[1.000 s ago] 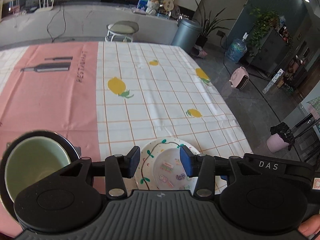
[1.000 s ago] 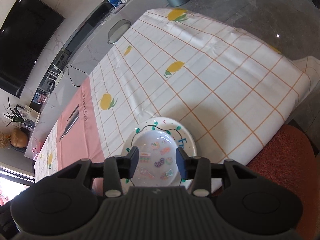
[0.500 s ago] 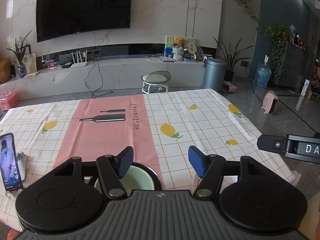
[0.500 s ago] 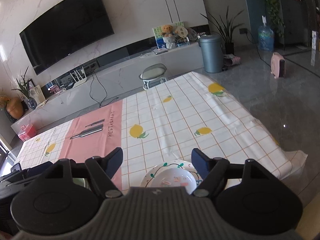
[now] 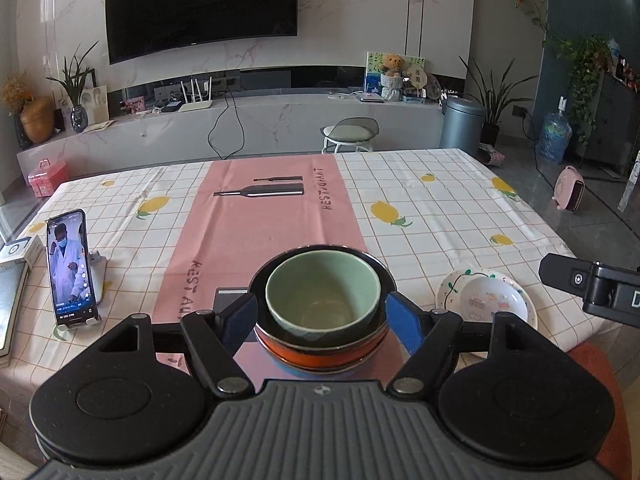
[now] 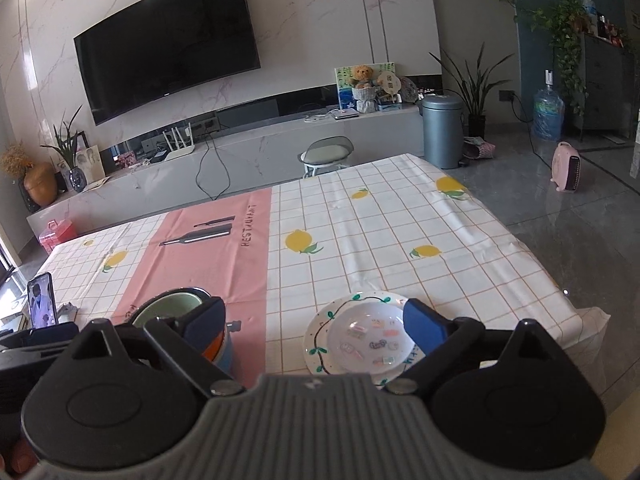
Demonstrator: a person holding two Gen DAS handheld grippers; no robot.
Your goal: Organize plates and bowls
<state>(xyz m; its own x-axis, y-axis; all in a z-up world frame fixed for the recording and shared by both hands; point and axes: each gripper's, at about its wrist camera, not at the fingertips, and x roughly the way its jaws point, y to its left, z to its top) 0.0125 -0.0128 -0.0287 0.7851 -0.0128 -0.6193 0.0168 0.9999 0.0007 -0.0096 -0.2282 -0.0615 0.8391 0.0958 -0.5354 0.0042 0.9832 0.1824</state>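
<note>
- Left gripper [image 5: 322,316]: jaws spread wide, empty; the stack of bowls [image 5: 322,312] sits between them.
- Right gripper [image 6: 314,324]: jaws wide apart, empty; the white bowl on its plate [image 6: 362,336] lies between them.

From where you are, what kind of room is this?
Likely a home living and dining room: a wall TV, a table with a lemon-print cloth, and stacked bowls on it.

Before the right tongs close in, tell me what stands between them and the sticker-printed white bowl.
Nothing visible does. The right tongs are open, and the sticker-printed white bowl, sitting on the vine-painted white plate, lies right before them. The stack topped by a pale green bowl stands off to their left.
</note>
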